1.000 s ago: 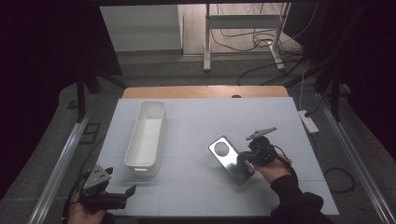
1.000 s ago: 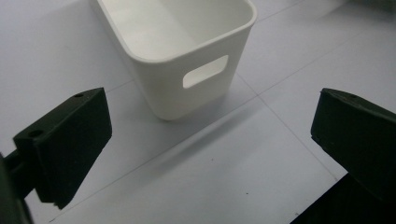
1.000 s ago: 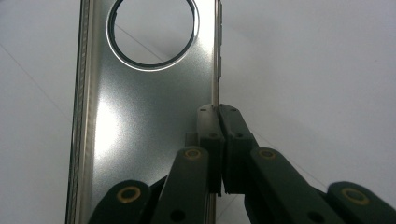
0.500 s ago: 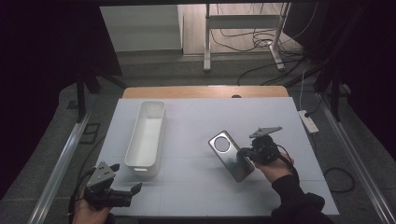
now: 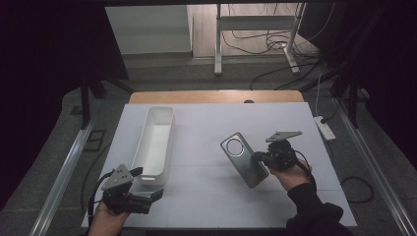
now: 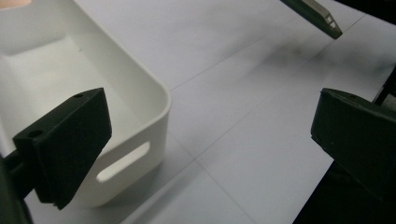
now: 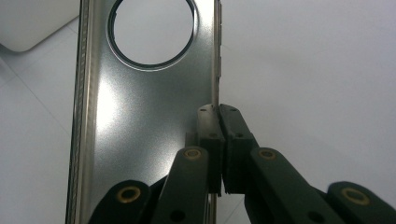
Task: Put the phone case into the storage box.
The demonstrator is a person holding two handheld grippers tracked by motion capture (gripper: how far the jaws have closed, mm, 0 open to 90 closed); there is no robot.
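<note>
1. The right gripper (image 5: 259,158) sits right of centre in the high view with its jaws pinched on the thin side edge of the phone case (image 5: 243,159), a grey metallic shell with a round camera cut-out; in the right gripper view the pads (image 7: 209,128) bite that rim low in the frame, well below the cut-out

2. The case hangs tilted off the white table (image 5: 206,196), cut-out end toward the top of the frame, and its lower corner looks lifted (its dark tip shows at the upper right of the left gripper view, clear of the surface)

3. The left gripper (image 5: 158,193) is at the lower left of the high view, jaws spread wide with nothing between them, just beside the near end of the white bin (image 5: 156,140); in its own view the bin's rounded corner and handle slot fill the left half

4. The likely step is to carry the case leftward to the bin. Keep the pinch firm, since an edge grip on a flat shell lets it swing or slip

5. Raise the case enough to clear the bin's wall before crossing, then lower it lengthwise, because the bin is long and narrow

6. Let the left gripper steady the bin's end, or stay out of the path

7. Release only once the case rests on the bin's floor
</note>
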